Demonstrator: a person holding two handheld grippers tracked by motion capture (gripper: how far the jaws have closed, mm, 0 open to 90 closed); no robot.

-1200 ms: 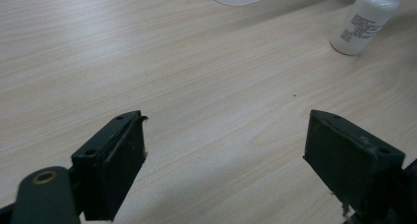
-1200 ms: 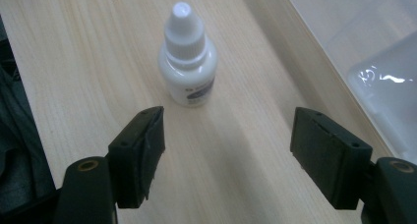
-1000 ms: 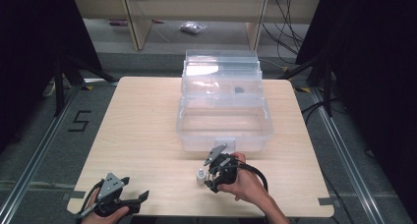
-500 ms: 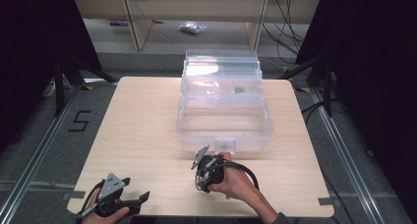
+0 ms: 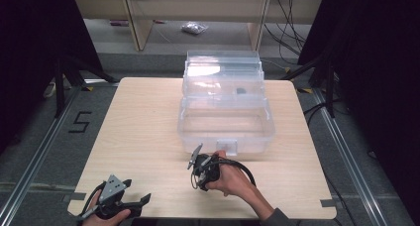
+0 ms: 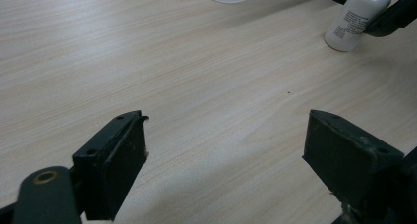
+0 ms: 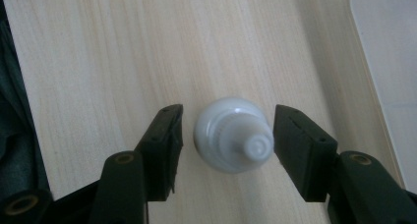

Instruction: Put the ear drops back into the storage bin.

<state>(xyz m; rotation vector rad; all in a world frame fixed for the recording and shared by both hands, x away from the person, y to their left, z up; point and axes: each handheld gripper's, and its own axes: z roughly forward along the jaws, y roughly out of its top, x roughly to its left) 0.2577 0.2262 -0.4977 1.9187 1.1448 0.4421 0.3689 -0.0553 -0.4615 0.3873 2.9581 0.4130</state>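
On the table (image 5: 148,117), a clear plastic box (image 5: 225,119) stands open toward the far edge, the open left claw (image 6: 223,155) rests at the near left corner, and the right claw (image 7: 226,140), jaws just closing, straddles a small white bottle (image 7: 233,135) before the box, not yet pinching it.

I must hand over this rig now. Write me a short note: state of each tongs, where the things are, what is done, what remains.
Right tongs: jaws have just been closing around the white bottle, one on each side; a small gap shows at both pads, so no grip yet.
Left tongs: open, nothing between them, low over the table at its near left corner.
The bottle stands upright on the table, just in front of the clear plastic box, whose lid is up.
Done: tongs lined up on the bottle.
Left: close on it and lift; probably it goes into the box.
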